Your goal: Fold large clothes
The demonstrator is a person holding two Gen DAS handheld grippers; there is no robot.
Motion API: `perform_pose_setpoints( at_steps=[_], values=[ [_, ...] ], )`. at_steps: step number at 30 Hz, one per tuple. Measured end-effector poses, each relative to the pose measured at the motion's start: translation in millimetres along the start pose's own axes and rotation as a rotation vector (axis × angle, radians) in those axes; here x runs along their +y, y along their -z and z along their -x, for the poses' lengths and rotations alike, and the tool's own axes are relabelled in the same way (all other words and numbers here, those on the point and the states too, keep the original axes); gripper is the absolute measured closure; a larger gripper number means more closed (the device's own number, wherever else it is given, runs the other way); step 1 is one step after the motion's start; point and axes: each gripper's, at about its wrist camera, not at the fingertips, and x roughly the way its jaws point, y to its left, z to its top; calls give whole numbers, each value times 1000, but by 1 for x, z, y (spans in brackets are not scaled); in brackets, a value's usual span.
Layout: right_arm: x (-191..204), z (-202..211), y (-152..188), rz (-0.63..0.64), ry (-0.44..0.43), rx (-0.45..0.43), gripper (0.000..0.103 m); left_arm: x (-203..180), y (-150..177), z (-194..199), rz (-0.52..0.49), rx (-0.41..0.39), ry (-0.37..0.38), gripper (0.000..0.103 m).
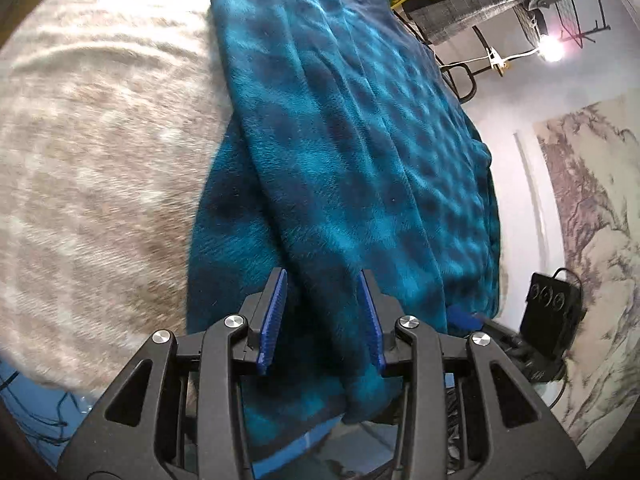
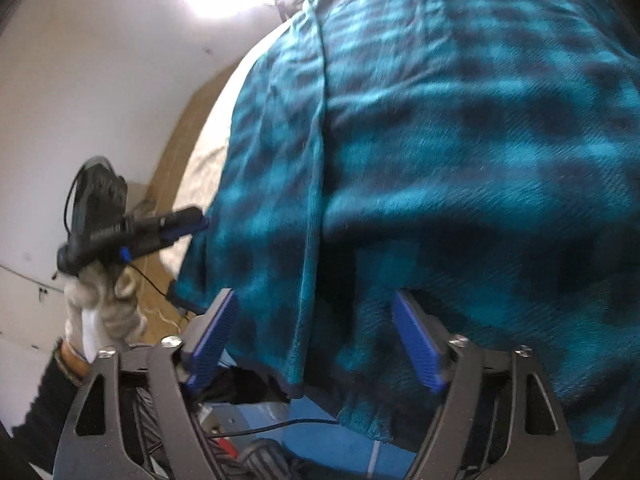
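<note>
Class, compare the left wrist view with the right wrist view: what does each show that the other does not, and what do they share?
Only the left wrist view shows the beige fleecy cover beside the garment, a marbled wall panel and a wire rack. Only the right wrist view shows a gloved hand carrying the left gripper at the garment's edge. Both show the teal checked garment spread out, its near hem lying between open blue gripper pads, and a bright lamp.

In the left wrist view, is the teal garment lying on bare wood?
No. The teal plaid garment lies on a beige fuzzy blanket that covers the surface beside and beneath it.
</note>
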Motion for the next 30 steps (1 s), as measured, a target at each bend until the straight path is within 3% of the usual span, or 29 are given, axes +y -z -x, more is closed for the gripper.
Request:
perform_pose_setpoints(
  at_steps=[1, 2, 3, 4, 5, 8, 11, 16, 18, 21, 24, 26, 27, 28, 30],
  values=[
    [0, -3, 0, -1, -6, 12, 41, 0, -1, -1, 0, -8, 0, 68],
    [0, -5, 0, -6, -16, 20, 57, -2, -3, -3, 1, -24, 5, 68],
    [0, -8, 0, -20, -46, 38, 66, 1, -6, -4, 2, -27, 10, 76],
    [-2, -12, 0, -44, -91, 61, 83, 1, -9, -8, 4, -25, 8, 93],
    [-1, -15, 0, -62, -124, 77, 93, 0, -10, -12, 4, -22, -5, 100],
    [4, -18, 2, -77, -173, 87, 98, -7, -12, -10, -19, -39, -14, 102],
    [10, -14, 0, -119, -284, 83, 99, -17, -16, 10, -48, -79, -7, 103],
    [24, 1, -10, -240, -542, 45, 100, -30, -24, 67, -72, -159, 14, 103],
    [33, 4, -13, -234, -572, 29, 100, -35, -29, 85, -92, -185, -3, 103],
    [43, -6, -10, -177, -481, 36, 100, -27, -32, 81, -96, -172, -81, 103],
    [42, -24, -3, -132, -321, 60, 96, -5, -28, 63, -55, -125, -137, 102],
    [39, -26, -1, -104, -254, 52, 95, 17, -22, 62, 5, -127, -110, 96],
    [39, -26, 1, -99, -249, 52, 94, 22, -19, 61, 26, -123, -95, 84],
    [38, -26, 2, -93, -258, 59, 90, 30, -11, 64, 55, -125, -75, 72],
    [43, -28, 3, -70, -274, 55, 66, 32, 1, 66, 50, -125, -68, 69]
  ],
)
